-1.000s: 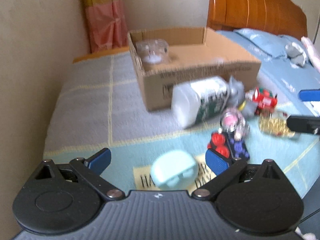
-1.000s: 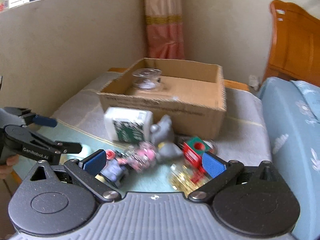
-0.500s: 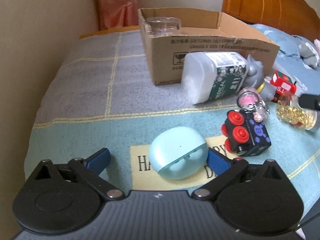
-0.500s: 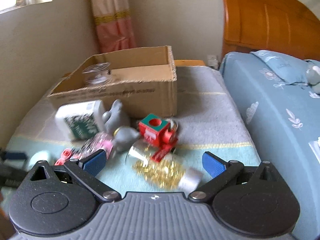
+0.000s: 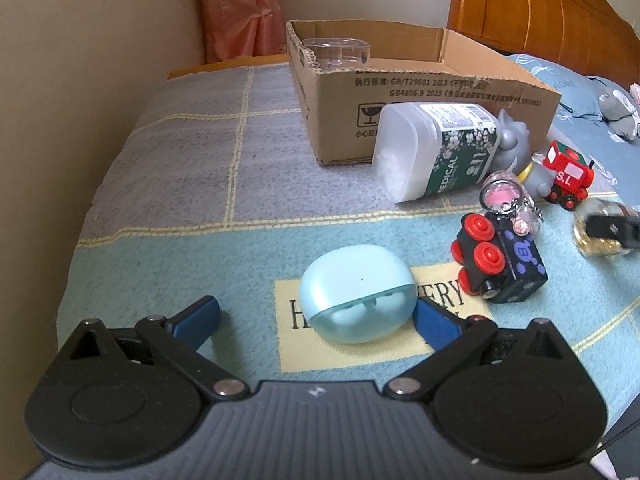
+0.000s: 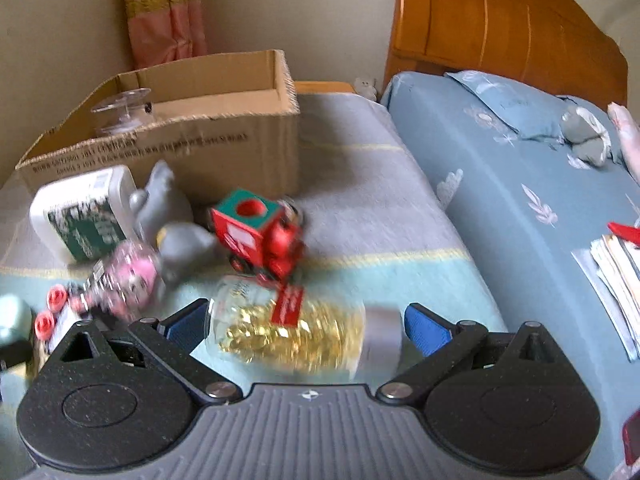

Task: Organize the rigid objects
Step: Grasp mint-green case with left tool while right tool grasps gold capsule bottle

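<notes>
Left wrist view: the left gripper (image 5: 314, 320) spreads its fingers around a pale blue rounded plastic earbud case (image 5: 357, 293). Right gripper (image 6: 304, 326) fingers gape around a clear gold-filled glass jar (image 6: 298, 332) lying near the brown cardboard box (image 6: 224, 148).

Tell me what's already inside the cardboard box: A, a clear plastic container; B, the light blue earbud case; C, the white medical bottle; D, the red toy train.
A: a clear container sits in the box at its far corner, while the other things lie outside it on the blanket.
</notes>
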